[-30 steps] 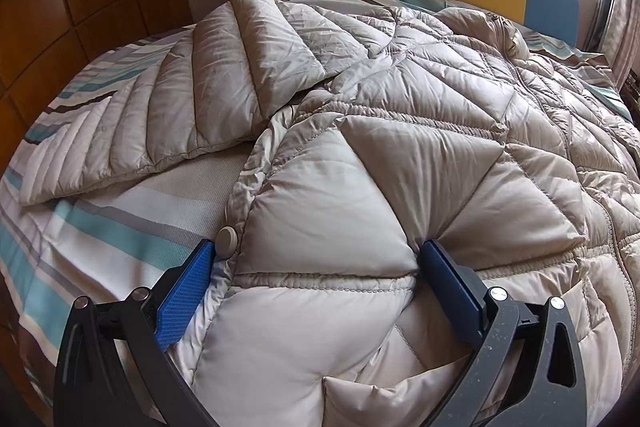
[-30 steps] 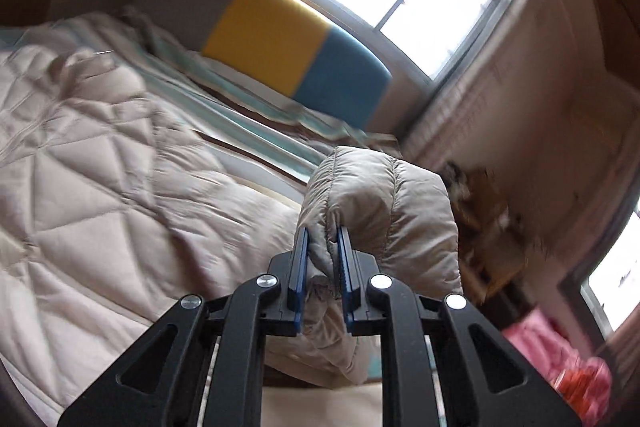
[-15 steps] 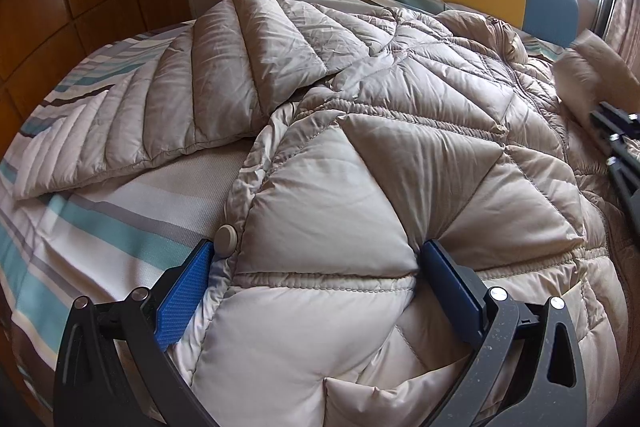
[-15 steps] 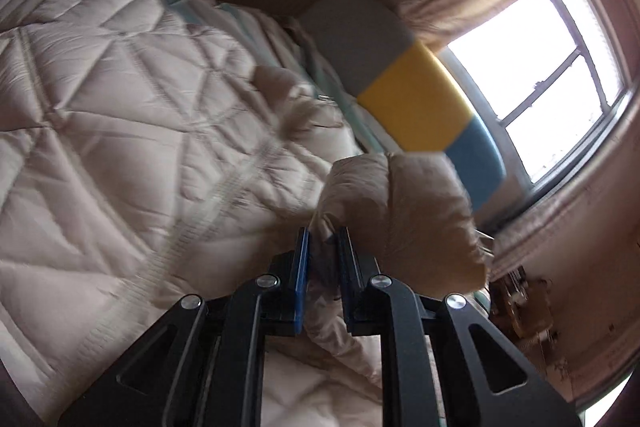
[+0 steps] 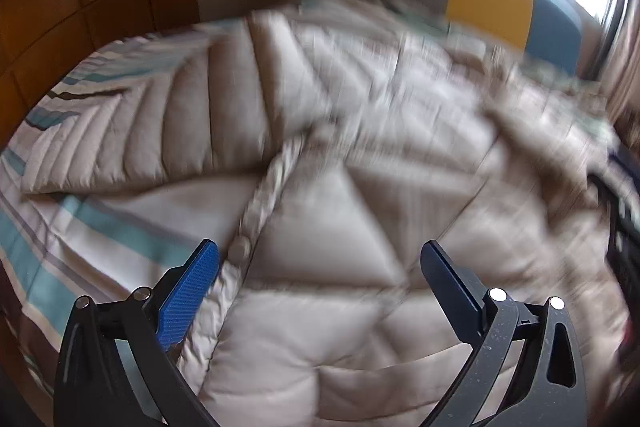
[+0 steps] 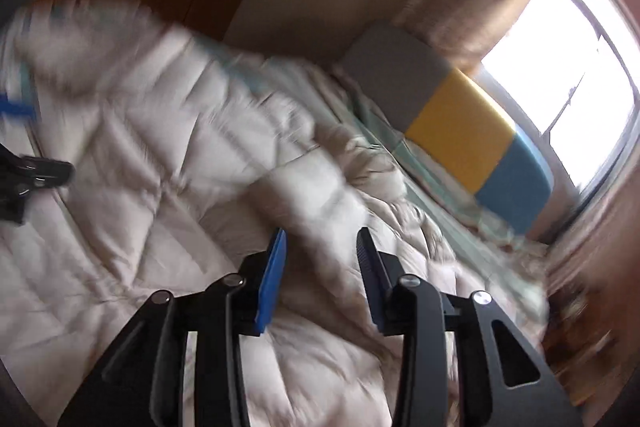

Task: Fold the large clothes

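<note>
Two hand-held grippers are seen over one beige quilted down coat (image 5: pixel 340 235), which is spread across a bed with a striped sheet (image 5: pixel 80 227). Both views are motion-blurred.

Left hand-held gripper (image 5: pixel 320 259): jaws are held wide apart, with nothing pinched between them. The blue pad (image 5: pixel 188 303) at 7 o'clock sits just beside the coat's front edge, near a round snap button (image 5: pixel 240 250); whether it touches the fabric cannot be told. A quilted sleeve (image 5: pixel 160 131) is laid out toward 10 o'clock over the sheet.

Right hand-held gripper (image 6: pixel 320 255): jaws are parted to a moderate gap, and nothing is clamped. A bulge of coat fabric (image 6: pixel 316 199) is seen just beyond the fingertips (contact cannot be judged through the blur). In this view the coat fills the frame from 9 o'clock to 5 o'clock, and a dark piece of the other tool is glimpsed at 9 o'clock.

A padded headboard (image 6: pixel 460 119) in grey, yellow and blue panels is noted at 2 o'clock, with a bright window (image 6: pixel 560 67) behind it and a wooden wall panel (image 5: pixel 80 7) at 10 o'clock in the left view.
</note>
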`<state>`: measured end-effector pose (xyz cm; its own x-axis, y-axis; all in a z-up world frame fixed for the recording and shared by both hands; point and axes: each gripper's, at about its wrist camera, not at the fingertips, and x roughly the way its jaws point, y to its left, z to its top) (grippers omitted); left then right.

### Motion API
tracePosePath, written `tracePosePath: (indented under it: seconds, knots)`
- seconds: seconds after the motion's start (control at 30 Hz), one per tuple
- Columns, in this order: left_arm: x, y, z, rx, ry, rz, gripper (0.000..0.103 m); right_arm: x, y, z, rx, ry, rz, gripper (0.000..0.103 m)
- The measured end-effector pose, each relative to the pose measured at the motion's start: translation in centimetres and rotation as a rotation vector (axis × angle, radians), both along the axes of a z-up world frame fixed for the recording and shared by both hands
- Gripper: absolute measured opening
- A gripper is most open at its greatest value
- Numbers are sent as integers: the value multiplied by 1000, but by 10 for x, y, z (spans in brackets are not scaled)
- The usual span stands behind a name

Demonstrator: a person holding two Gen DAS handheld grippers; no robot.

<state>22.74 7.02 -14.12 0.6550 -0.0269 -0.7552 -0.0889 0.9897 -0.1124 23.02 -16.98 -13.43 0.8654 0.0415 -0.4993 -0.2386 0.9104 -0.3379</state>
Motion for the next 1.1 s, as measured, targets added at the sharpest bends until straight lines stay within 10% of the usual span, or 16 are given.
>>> tracePosePath:
  seconds: [0.53, 0.83, 1.1]
  knots:
    - [80, -200, 35, -121, -70, -379, 100, 15, -279, -16, 643, 153, -853, 35]
    - [111, -198, -3, 53, -31, -323, 100, 76, -238, -44, 637, 325, -502, 26]
    - [115, -159, -41, 49, -4, -267, 100, 57, -250, -12, 761, 184, -492, 26]
